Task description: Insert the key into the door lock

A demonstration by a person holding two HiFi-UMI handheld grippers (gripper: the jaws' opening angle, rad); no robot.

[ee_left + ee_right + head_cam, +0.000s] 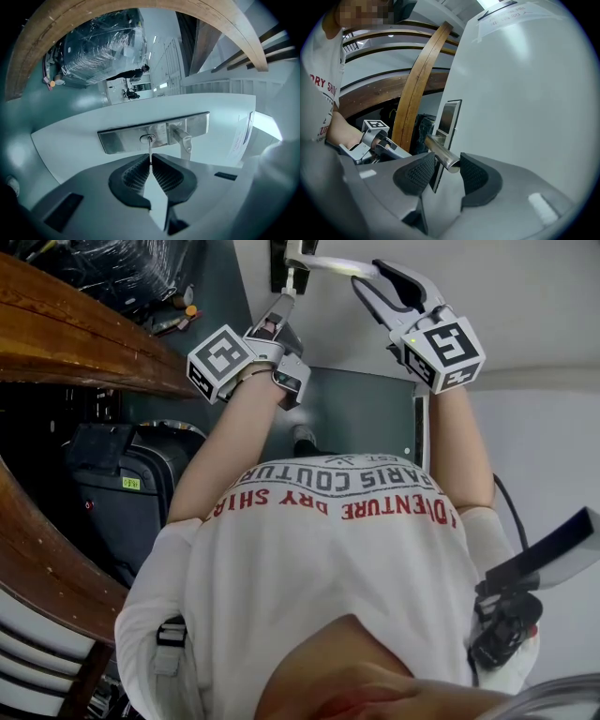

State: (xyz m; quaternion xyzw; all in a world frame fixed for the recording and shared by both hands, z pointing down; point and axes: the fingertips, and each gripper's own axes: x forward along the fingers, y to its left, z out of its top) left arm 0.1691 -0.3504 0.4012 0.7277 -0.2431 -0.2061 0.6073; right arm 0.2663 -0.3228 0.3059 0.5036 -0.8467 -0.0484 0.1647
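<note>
Pinching the key (150,150) between clenched jaws, the left gripper (150,160) points straight at the steel lock plate (119,139) on the white door (525,93). The thin blade reaches up to the keyhole (147,138) in the middle of the plate, and its tip meets the slot; I cannot tell how far in it sits. Just to the plate's right side, the lever handle (440,152) sticks out. The right gripper (443,171) straddles the handle's free end with its jaws apart, not clamped.
</note>
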